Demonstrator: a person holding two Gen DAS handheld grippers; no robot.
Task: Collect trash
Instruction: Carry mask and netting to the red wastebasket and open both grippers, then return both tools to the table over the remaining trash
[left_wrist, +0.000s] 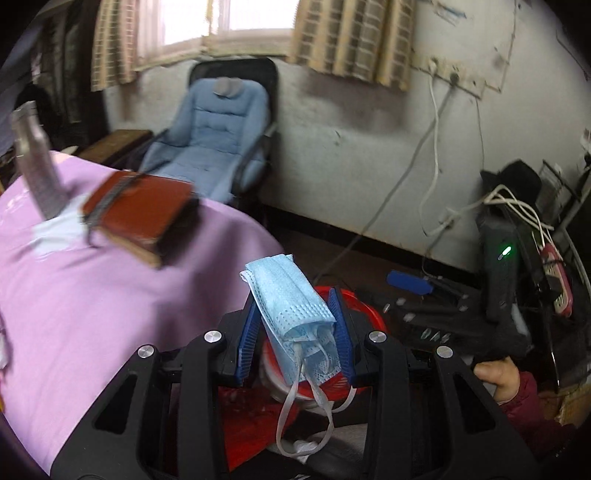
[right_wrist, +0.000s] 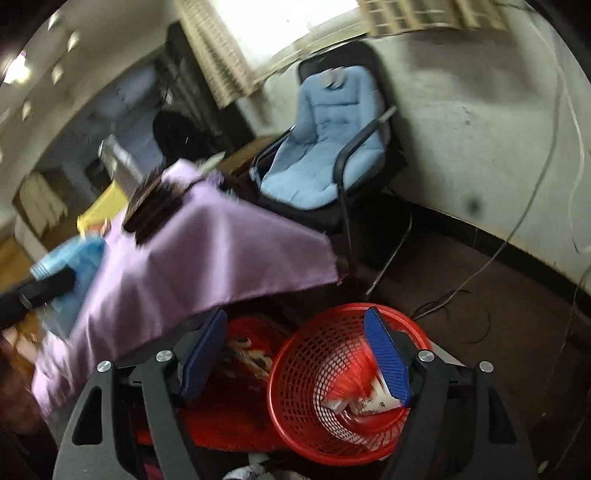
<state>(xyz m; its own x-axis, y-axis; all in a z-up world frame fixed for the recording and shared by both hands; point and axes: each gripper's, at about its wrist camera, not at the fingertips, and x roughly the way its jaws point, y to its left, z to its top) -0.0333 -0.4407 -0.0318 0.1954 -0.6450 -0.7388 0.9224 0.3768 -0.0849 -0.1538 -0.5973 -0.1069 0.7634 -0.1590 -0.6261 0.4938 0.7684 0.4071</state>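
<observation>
Above the red basket (left_wrist: 364, 314), a blue mask (left_wrist: 291, 306) is pinched by the left gripper (left_wrist: 297, 325). The right gripper (right_wrist: 295, 354) is spread, empty. On release, the mask's loose straps may be snagged on the pads, so the basket is missed.

A worktop draped in a lilac cloth (left_wrist: 92, 302) carries a brown leather-bound book (left_wrist: 142, 216) and, just behind it, a silvery metal bottle (left_wrist: 37, 158) (blurred in both views). Beyond stands a black-framed armchair with a pale blue quilted cushion (right_wrist: 325, 147) against the stained white wall (left_wrist: 351, 136). Checked curtains (left_wrist: 354, 37) flank a bright window. White cables (left_wrist: 436, 122) hang down the wall.
</observation>
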